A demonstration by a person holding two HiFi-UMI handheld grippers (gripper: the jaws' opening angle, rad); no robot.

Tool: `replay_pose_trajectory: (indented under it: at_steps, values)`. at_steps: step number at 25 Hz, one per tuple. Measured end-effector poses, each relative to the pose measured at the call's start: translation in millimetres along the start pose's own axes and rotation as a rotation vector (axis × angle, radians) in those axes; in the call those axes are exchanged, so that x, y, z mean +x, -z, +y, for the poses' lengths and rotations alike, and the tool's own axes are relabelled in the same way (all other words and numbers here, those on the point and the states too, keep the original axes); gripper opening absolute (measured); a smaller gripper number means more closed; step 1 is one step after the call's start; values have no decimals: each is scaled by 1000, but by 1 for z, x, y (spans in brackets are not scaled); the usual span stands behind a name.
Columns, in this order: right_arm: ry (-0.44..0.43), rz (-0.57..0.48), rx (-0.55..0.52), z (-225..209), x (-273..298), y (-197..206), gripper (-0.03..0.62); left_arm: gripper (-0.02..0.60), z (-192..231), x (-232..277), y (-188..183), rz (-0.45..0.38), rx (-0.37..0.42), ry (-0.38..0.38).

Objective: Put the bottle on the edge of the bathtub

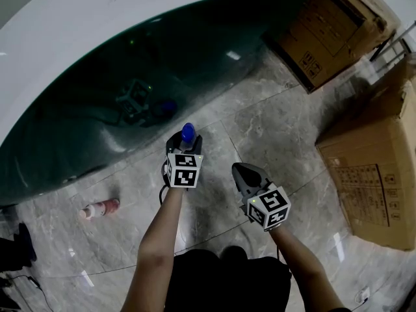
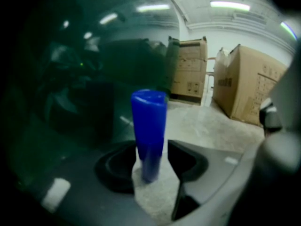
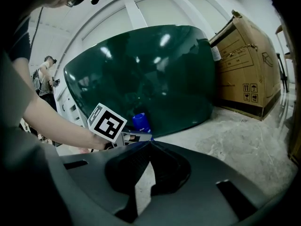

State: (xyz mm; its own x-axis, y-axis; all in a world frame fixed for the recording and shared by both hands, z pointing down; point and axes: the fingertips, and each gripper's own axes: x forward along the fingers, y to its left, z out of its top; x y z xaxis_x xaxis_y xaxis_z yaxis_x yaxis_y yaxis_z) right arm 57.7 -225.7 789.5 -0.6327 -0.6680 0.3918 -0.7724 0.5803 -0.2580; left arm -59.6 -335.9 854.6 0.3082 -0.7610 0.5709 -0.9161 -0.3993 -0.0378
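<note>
Beside the green bathtub [image 1: 97, 103], my left gripper [image 2: 151, 150] has its jaws wide, with the blue bottle [image 2: 149, 126] between them and not squeezed. My right gripper [image 3: 149, 144] is closed and empty.

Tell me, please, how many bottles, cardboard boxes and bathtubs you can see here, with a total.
Bottles: 2 (blue bottle, pink bottle)
Cardboard boxes: 2 (far box, near box)
Bathtub: 1
Total: 5
</note>
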Motion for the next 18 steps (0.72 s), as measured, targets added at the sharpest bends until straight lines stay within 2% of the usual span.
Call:
replay_pose_trajectory:
  at_steps: [3,12,18]
  values:
    - [-1,-4,-2,3,-2,-2,2,212,-1,-8,-1,2,-25,-3]
    - [-1,-25,-27,9,-12,-19,2,181,-1,-51,-21,-74,-69,-27]
    - [6,-46,-35,15,-16,-31,2,122,-1,-85,-38,-115,-87,-13]
